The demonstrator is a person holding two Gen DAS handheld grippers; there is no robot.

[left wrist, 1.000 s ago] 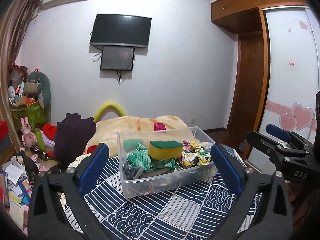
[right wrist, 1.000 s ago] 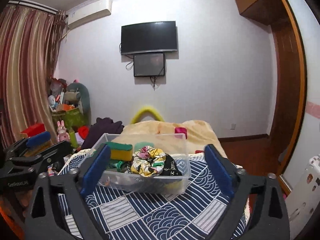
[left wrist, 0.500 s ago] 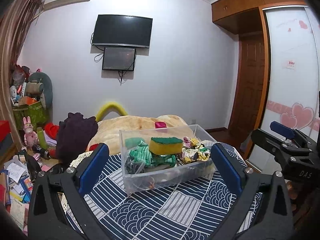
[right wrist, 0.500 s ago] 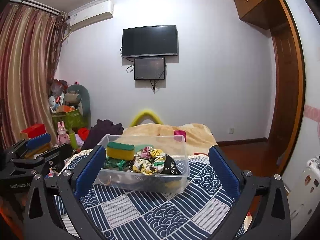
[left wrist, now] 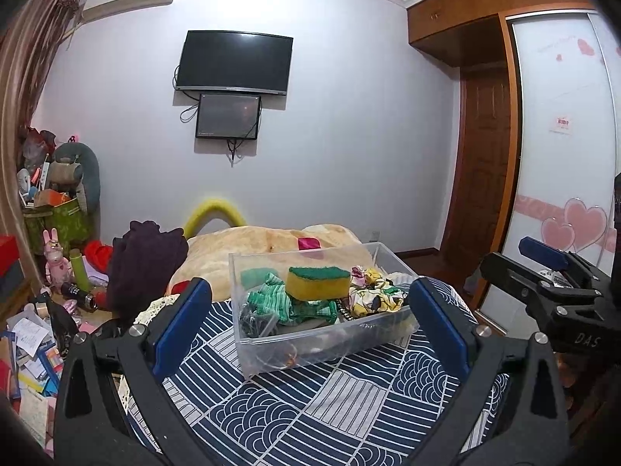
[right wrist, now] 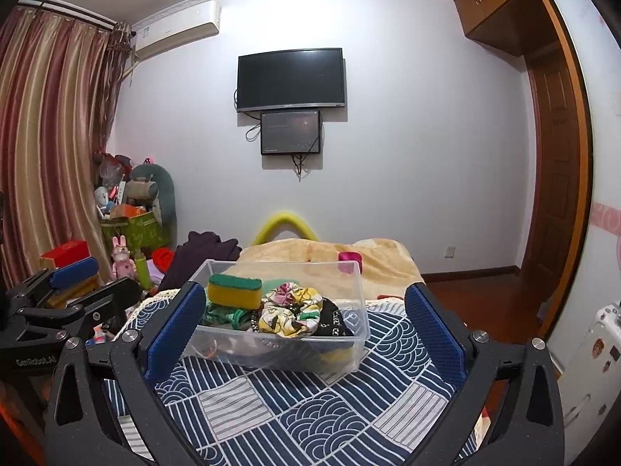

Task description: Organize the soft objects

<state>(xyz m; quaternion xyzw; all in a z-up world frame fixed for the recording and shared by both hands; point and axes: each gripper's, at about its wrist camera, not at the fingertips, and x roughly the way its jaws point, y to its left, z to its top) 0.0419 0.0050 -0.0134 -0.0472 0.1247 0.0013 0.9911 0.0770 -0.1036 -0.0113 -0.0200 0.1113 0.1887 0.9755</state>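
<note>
A clear plastic bin [left wrist: 310, 343] stands on a blue and white patterned cloth [left wrist: 310, 407]. In it lie a yellow sponge with a green top [left wrist: 318, 281], green striped fabric [left wrist: 271, 301] and a yellow floral scrunchie [left wrist: 374, 297]. My left gripper [left wrist: 308, 318] is open and empty, held back in front of the bin. My right gripper [right wrist: 304, 318] is open and empty too, in front of the same bin [right wrist: 283, 353], where the sponge [right wrist: 235, 291] and scrunchie [right wrist: 291, 312] show again. Each gripper shows at the edge of the other's view.
Behind the bin lies a tan blanket [left wrist: 271, 244] with a pink item [left wrist: 309, 242] and a dark purple garment [left wrist: 143, 260]. Clutter, a pink toy rabbit [left wrist: 54, 258] and a green bag [left wrist: 62, 221] fill the left floor. A wooden door [left wrist: 485, 155] is at right.
Both grippers have drawn back and tilted up a little, so the bin sits slightly lower and farther in both views. Both stay open and empty.
</note>
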